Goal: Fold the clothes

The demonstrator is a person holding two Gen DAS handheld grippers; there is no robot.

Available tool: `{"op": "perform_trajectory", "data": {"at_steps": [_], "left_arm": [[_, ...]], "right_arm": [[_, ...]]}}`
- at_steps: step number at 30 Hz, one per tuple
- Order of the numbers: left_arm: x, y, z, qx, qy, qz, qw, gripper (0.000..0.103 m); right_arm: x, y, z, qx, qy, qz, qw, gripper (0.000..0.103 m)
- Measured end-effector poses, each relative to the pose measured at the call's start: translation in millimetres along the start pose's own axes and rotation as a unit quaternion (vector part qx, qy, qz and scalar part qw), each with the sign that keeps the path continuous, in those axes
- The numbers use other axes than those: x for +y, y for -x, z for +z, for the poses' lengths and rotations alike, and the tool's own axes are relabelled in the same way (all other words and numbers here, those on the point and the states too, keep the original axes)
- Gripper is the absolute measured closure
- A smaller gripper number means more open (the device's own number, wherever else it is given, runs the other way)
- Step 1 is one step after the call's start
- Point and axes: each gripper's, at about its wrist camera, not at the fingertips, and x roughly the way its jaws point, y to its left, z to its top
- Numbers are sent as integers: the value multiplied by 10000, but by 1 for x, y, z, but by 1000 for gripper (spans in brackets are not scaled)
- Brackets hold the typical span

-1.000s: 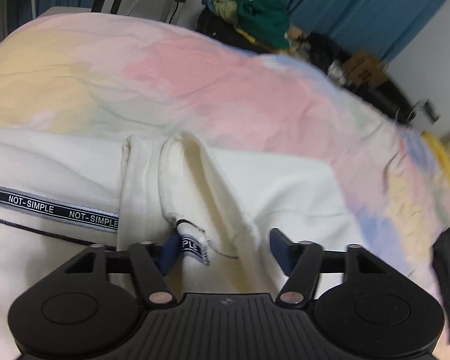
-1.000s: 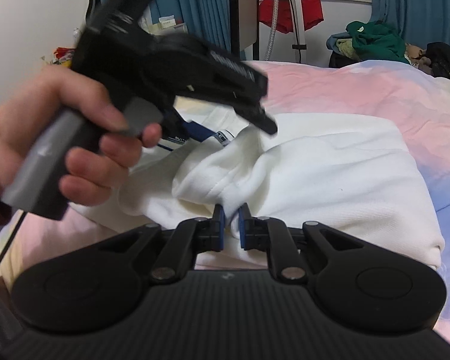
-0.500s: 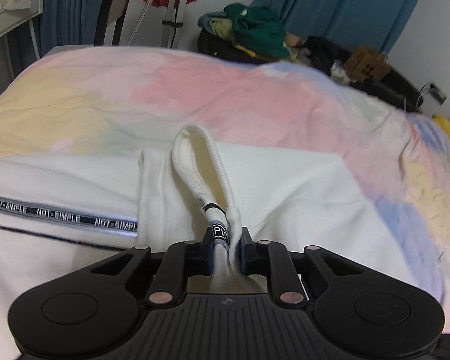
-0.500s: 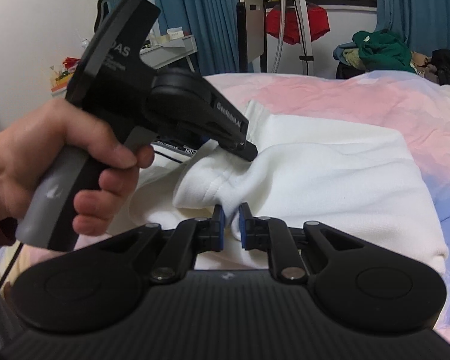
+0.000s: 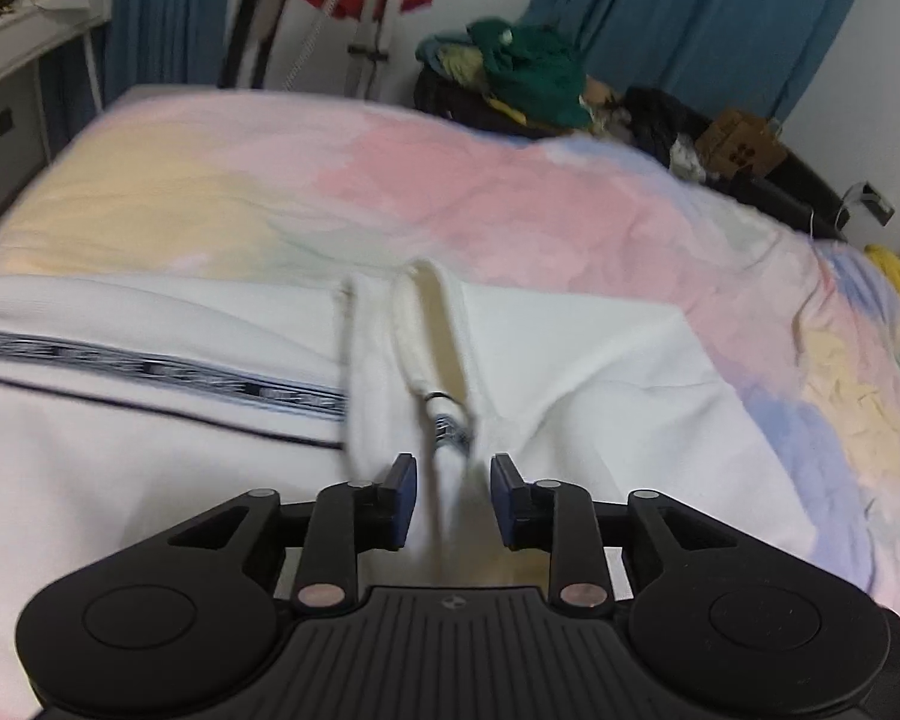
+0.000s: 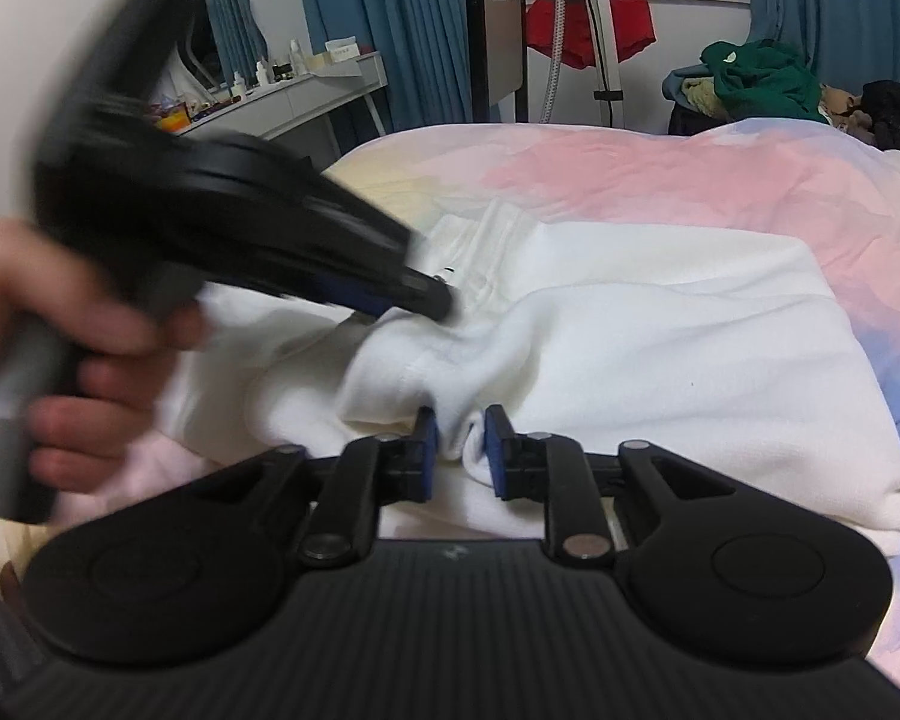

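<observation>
Pastel bed cover [image 5: 480, 180] fills the room's middle, pink and yellow, with blue curtains [image 5: 720, 18] far behind. On the bed lies the white top [image 6: 660, 348]. My left gripper [image 5: 453, 501] is opening, with a fold of the top loose between its pads. My right gripper [image 6: 457, 450] is opening too, with white cloth bunched between its pads.

Left gripper [image 5: 453, 501] angled downward, jaws opening, blue pads clear of the white cloth lying between them. Left hand [image 6: 60, 372] wrapped round its grey handle, blurred. Right gripper [image 6: 457, 450] tilted down, jaws opening too, cloth fold still between the pads.
</observation>
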Motion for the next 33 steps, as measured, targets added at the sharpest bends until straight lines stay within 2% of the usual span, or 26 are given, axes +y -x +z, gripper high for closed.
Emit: {"op": "perform_trajectory", "data": {"at_steps": [1,2,6,7,8,10,12,16,18,20,21,24,27,30,33], "left_arm": [[5,15,-2,-57,65,16,10000,67],[10,30,-5,-112,133,32,9998,55],[45,79,-18,-194,729,174,9970,33],[57,89,-22,-185,944,244,9951,25],[69,99,-27,-156,1225,278,9920,22],[92,112,-38,-42,1713,113,9851,21],[115,123,-50,22,2148,34,9767,18],[153,132,-65,16,2783,33,9605,17],[170,130,-71,-16,3223,0,9466,16],[185,123,-76,-31,3637,-40,9315,16],[192,118,-78,-23,3791,-25,9253,16],[204,107,-80,-62,3956,293,9179,17],[215,97,-90,-231,4243,226,9049,18],[225,87,-98,-289,4618,168,8863,21],[237,89,-103,-576,4942,254,8671,26]], "right_arm": [[0,1,1,-13,-11,-18,10000,78],[1,2,2,-42,-18,-22,10000,77],[2,9,4,-184,-69,-36,9998,62],[2,11,4,-206,-91,-55,9997,56],[2,12,4,-222,-113,-75,9997,52],[2,16,5,-286,-154,-102,9994,38],[2,21,6,-373,-198,-103,9991,33],[1,35,11,-655,-304,-11,9974,33],[0,42,13,-821,-324,26,9961,32],[-1,48,15,-985,-332,-67,9946,22],[-2,50,16,-1065,-329,-140,9937,22],[-9,52,19,-1142,-289,-367,9924,22],[-19,44,19,-964,-376,-604,9928,22],[-29,32,19,-760,-530,-867,9919,22],[-40,22,20,-597,-815,-954,9903,22]]}}
